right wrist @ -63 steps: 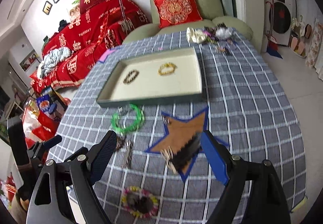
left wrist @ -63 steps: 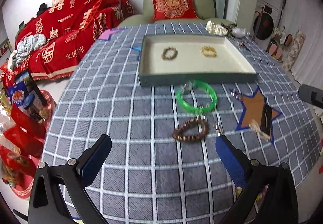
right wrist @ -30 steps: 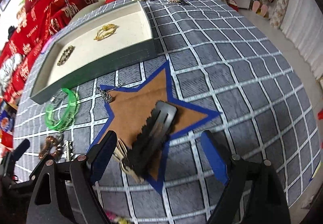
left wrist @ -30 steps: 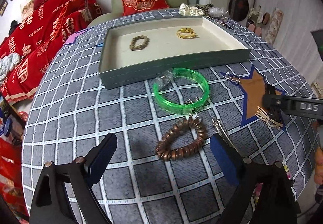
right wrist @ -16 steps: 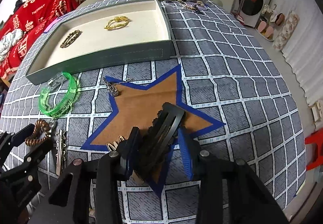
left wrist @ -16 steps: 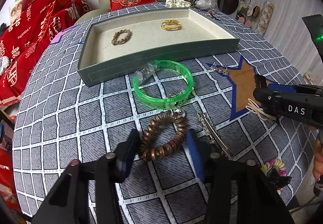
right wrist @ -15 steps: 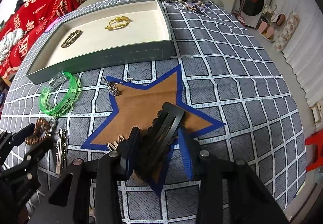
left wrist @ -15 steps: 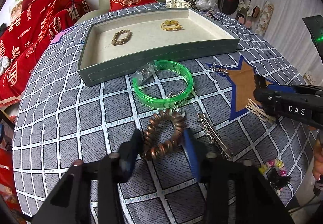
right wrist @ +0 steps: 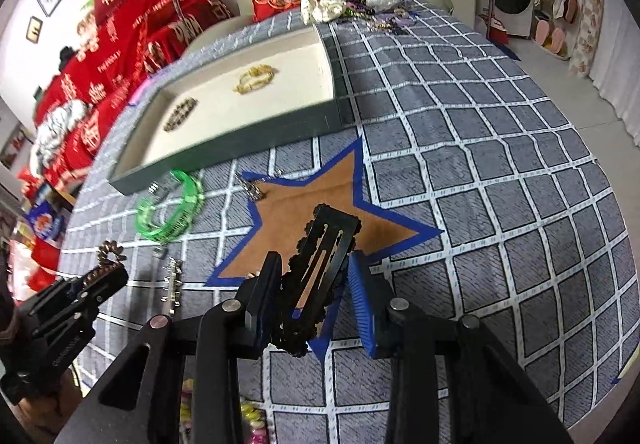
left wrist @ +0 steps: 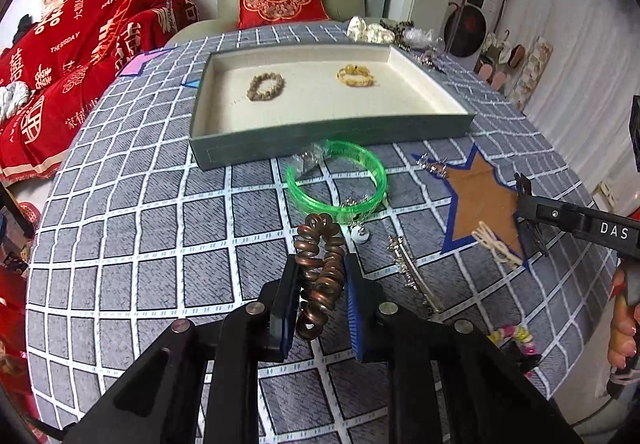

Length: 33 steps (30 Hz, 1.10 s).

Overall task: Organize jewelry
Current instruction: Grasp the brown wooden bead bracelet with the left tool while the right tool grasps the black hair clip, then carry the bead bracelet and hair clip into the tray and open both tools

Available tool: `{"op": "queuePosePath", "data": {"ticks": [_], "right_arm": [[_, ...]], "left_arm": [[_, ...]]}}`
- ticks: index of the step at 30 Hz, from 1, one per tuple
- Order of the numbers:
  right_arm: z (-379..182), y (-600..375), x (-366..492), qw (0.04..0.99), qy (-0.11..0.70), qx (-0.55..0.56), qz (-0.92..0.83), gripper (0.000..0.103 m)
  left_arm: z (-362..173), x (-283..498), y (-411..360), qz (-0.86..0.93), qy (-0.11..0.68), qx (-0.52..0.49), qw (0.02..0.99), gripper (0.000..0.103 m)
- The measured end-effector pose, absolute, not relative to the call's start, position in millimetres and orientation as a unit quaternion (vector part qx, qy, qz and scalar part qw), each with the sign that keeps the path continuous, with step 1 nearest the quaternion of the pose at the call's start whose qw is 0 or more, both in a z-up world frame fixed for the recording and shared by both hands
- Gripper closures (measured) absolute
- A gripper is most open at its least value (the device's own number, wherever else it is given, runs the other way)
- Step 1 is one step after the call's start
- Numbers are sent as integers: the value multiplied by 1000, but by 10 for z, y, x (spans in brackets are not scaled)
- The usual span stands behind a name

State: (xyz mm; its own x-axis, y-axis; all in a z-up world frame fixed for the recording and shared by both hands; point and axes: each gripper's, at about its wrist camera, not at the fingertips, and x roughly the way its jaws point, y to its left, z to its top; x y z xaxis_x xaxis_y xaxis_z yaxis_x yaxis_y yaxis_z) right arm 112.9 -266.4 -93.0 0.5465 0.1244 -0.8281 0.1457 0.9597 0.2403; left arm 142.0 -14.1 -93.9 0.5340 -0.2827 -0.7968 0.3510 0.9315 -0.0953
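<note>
1. The left gripper point(left wrist: 320, 284) has its fingers closed on the coil bracelet point(left wrist: 320, 264), squeezing it sideways into a narrow loop that stands up between the pads, clear of the bench point(left wrist: 140, 224). It looks springy and light; I judge it gives under the squeeze and could spring out if the hold slackens, so a hold across both strands near the middle seems safest.

2. The right gripper point(right wrist: 316, 296) has its fingers closed on the black hair clip point(right wrist: 324, 268), held by its long edges over the star patch point(right wrist: 320, 196). The clip looks stiff and flat, probably light; its smooth edges may slide between the pads, and it sits tilted in the hold.

3. The tray point(left wrist: 332, 140) lies just beyond, with a beaded bracelet point(left wrist: 266, 85) and a gold one point(left wrist: 356, 76) well apart inside it.

4. On the cloth are the green bangle point(left wrist: 340, 184), rigid-looking and just before the tray wall, and a silver clip point(left wrist: 408, 272) beside the left fingers.

5. Hard to make out:
   - the lower end of the coil is hidden behind the fingers;
   - the small chain point(right wrist: 252, 188) at the star's tip is too fine to read;
   - a colourful bead piece point(left wrist: 514, 336) is partly covered by the gripper body;
   - the heap point(right wrist: 352, 8) at the far edge is a blur of mixed items.
</note>
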Motion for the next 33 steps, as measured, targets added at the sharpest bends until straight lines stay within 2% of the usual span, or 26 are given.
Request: {"op": "queuePosePath", "data": {"ticks": [9, 19, 27, 33], "right_arm": [[-619, -2708, 1123, 879, 453, 148, 25, 66], [-207, -2650, 1691, 892, 431, 122, 60, 66], [-84, -2557, 2408, 895, 427, 100, 79, 66], [-232, -2517, 2923, 889, 441, 91, 81, 66]], "left_arm": [[-509, 1459, -40, -168, 419, 12, 892, 74], [-60, 1911, -35, -158, 394, -1, 905, 74], [23, 2585, -192, -149, 399, -7, 905, 74], [-187, 3124, -368, -133, 418, 1, 899, 74]]}}
